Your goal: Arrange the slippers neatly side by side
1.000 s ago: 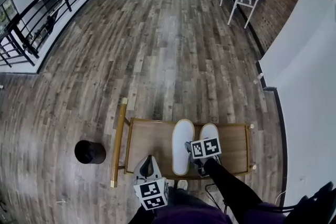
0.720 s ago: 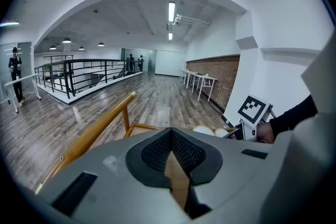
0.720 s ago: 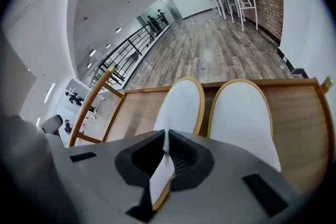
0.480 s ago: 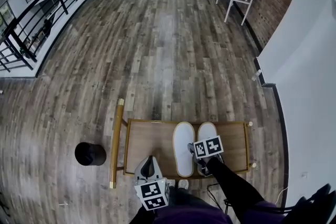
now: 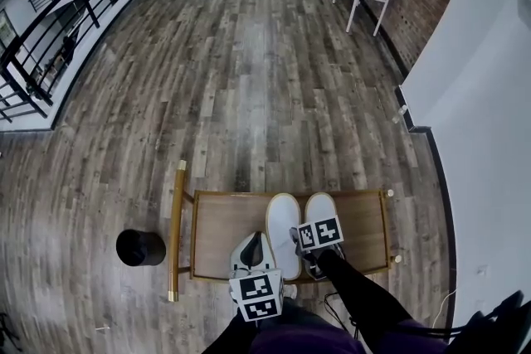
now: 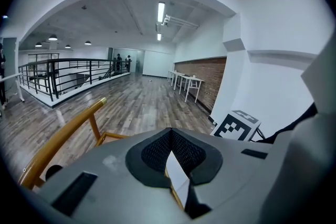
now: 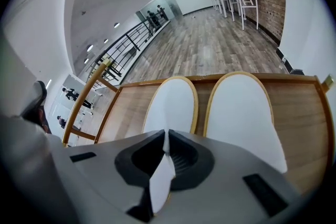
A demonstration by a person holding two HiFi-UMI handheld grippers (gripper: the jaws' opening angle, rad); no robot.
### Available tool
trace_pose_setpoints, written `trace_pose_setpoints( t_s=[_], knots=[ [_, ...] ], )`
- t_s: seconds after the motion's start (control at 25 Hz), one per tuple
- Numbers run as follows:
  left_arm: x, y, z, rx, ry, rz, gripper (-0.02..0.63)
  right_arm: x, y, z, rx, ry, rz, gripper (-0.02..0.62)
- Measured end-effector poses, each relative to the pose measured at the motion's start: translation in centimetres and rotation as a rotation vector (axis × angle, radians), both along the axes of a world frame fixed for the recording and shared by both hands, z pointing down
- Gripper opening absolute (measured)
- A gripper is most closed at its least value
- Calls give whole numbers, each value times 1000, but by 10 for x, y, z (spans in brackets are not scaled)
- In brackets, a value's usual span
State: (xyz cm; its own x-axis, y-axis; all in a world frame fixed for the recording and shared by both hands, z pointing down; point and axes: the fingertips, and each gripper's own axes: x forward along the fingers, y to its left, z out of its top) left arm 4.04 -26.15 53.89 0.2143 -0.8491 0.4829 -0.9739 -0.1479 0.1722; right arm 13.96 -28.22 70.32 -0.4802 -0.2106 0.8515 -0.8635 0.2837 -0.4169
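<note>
**Head view.** A wooden tray (image 5: 226,224) stands on the plank floor, with a brass bar (image 5: 175,228) along one end. It holds both slippers with their toes pointing away from the person and their long edges touching. The middle slipper (image 5: 282,224) lies at the tray's centre. The outer slipper (image 5: 319,207) lies between it and the end of the tray away from the bar. Only this view shows the black bin (image 5: 139,247), on the floor beyond the bar.

The left gripper (image 5: 255,238) hovers over the tray's near edge, just beside the middle slipper's heel on the bar side. The right gripper (image 5: 299,240), at the end of a black sleeve (image 5: 357,294), sits low over the heels where the two slippers meet.

**Left gripper view.** The left gripper (image 6: 169,134) points level across the room above the tray (so the tray's floor hardly appears). The bar (image 6: 63,136) rises on one side and the right gripper's marker cube (image 6: 237,126) shows on the other. These tongs are closed, with the pads meeting in a dark line at the tips. Behind the tips, a white sliver with a tan edge shows through the gap.

**Right gripper view.** The right gripper (image 7: 165,136) tilts down over the tray (image 7: 131,107) and shows both slippers whole. The middle slipper (image 7: 170,105) is straight ahead and the outer slipper (image 7: 241,113) is beside it, both with gold trim. These tongs are drawn narrow. A thin white strip runs between the pads right up to the tips and into the middle slipper's heel, so they look pinched on that heel.
</note>
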Motion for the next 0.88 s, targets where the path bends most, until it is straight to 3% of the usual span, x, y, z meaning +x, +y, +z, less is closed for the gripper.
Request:
trace_pose_setpoints(
  t_s=[0.2,0.48,0.68,0.88],
  knots=[
    [7,-2,0,-7,-6,8,0,5,-2,2,-16,6,53,12],
    [8,-3,0,-3,-3,-2,0,0,0,-9,27,-23,0,15],
    [5,-2,0,-1,-4,-17,0,4,-2,-22,71,-35,7,100],
    [2,3,4,-8,0,-38,0,23,-7,-54,164,-56,34,101]
  ],
)
